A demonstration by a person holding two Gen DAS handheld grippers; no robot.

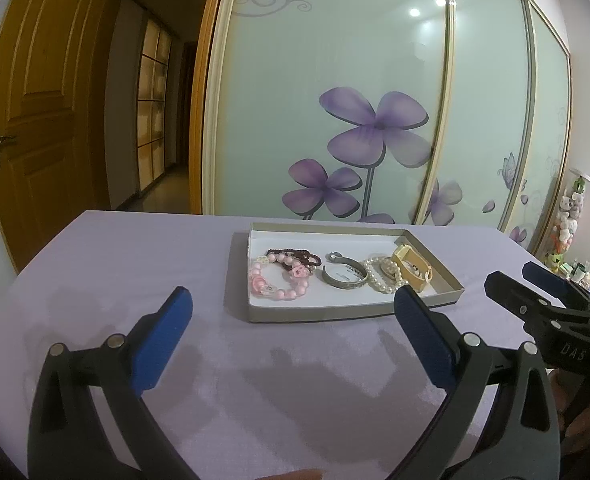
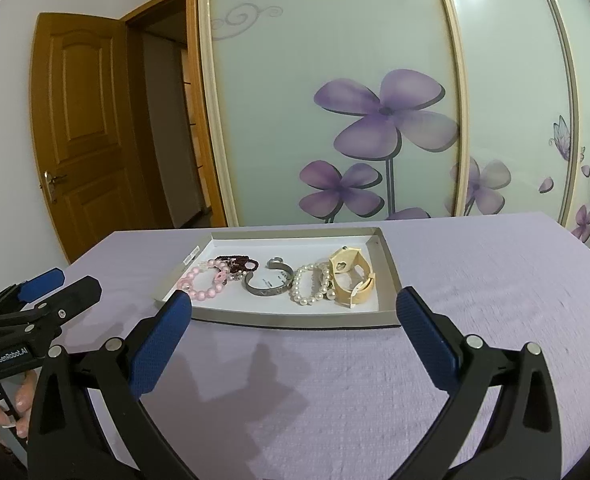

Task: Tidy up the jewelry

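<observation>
Five jewelry pieces (image 2: 273, 284) lie in shallow tray (image 2: 295, 234).

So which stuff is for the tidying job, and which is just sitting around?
For the job: tray, pink bracelet, dark bracelet, metal bangle, pearl bracelet, cream watch.
Just around: purple cloth, door, flowered wardrobe.

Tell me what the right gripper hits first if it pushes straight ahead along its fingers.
Probably the tray's near wall, just ahead of the open right gripper. If held higher, it would likely reach the silver cuff; depth is unclear.
</observation>
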